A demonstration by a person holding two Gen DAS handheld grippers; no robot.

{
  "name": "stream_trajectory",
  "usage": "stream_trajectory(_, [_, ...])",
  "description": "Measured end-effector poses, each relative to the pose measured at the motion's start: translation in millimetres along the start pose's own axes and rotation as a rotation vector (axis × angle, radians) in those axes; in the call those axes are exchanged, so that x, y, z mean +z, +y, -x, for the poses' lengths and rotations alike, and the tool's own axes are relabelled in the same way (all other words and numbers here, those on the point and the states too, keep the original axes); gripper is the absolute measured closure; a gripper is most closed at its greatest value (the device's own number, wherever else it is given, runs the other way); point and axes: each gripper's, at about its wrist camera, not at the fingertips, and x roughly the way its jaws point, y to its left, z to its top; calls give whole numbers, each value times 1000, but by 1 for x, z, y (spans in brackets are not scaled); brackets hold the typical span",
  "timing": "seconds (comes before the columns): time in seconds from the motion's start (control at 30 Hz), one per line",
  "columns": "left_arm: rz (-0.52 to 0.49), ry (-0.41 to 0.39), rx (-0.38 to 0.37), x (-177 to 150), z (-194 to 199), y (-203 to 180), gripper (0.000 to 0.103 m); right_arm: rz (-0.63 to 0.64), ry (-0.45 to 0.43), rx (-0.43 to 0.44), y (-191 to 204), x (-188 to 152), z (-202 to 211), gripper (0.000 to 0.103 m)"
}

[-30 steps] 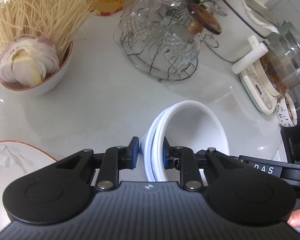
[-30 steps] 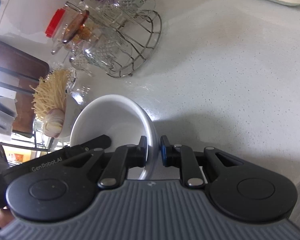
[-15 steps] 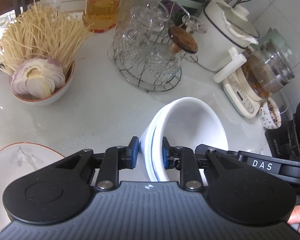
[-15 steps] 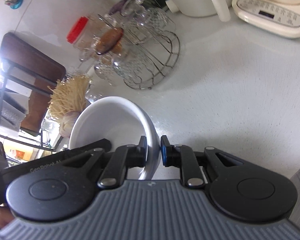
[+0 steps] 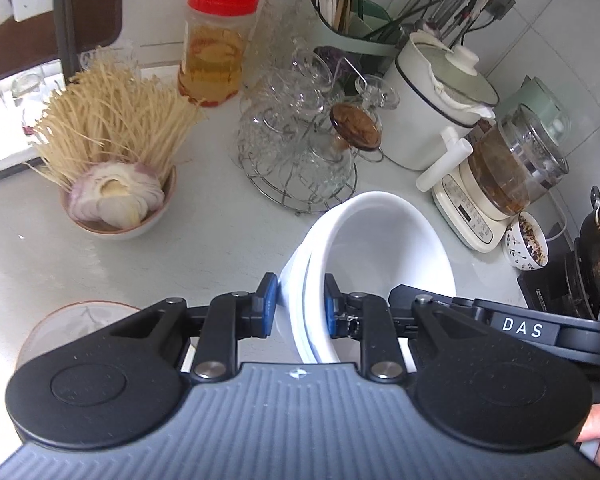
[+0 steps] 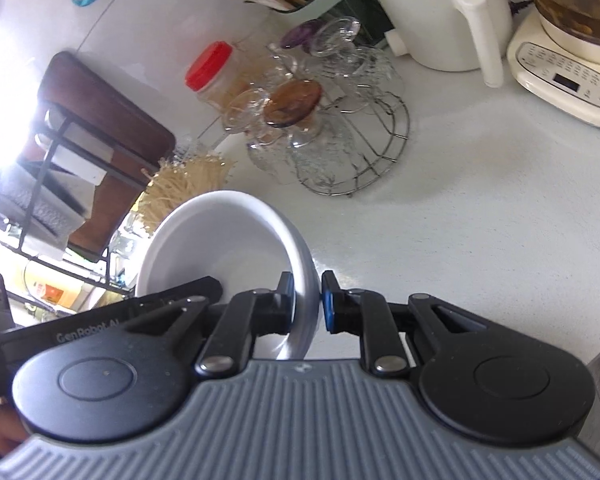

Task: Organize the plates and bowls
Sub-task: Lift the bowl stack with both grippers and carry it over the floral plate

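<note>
Left gripper point(image 5: 298, 300) and right gripper point(image 6: 307, 300) — each clamped on opposite rims of stacked white bowls point(image 5: 380, 248), clear of the counter point(image 5: 220, 240).

Readable markings:

- "DAS", white capitals on a black bar of the right gripper point(image 5: 523, 328), seen from the left wrist view.
- "GenRobot.AI", pale grey lettering, the last letters partly hidden, on a black bar of the left gripper point(image 6: 87, 331), seen from the right wrist view.
- Kettle base point(image 6: 564, 80): a small dark display and rows of button captions, too small to read.
- Jar with red lid point(image 5: 216, 46): label blurred, unreadable.
</note>
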Motion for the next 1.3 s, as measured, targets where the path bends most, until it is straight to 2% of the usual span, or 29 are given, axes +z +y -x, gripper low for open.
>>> stream_trajectory(0.3, [42, -59, 22, -7, 29, 14, 76, 79, 6, 34, 27, 2, 1, 86])
stream_trajectory(0.63, [131, -118, 73, -22, 57, 43, 76, 164, 57, 97, 60, 1, -14, 86])
stream_trajectory(0.9, [206, -144, 113, -42, 73, 67, 76, 221, 116, 130, 80, -8, -30, 86])
stream_trajectory(1.3, [369, -145, 166, -82, 86, 113, 76, 327, 261, 127, 114, -39, -65, 86])
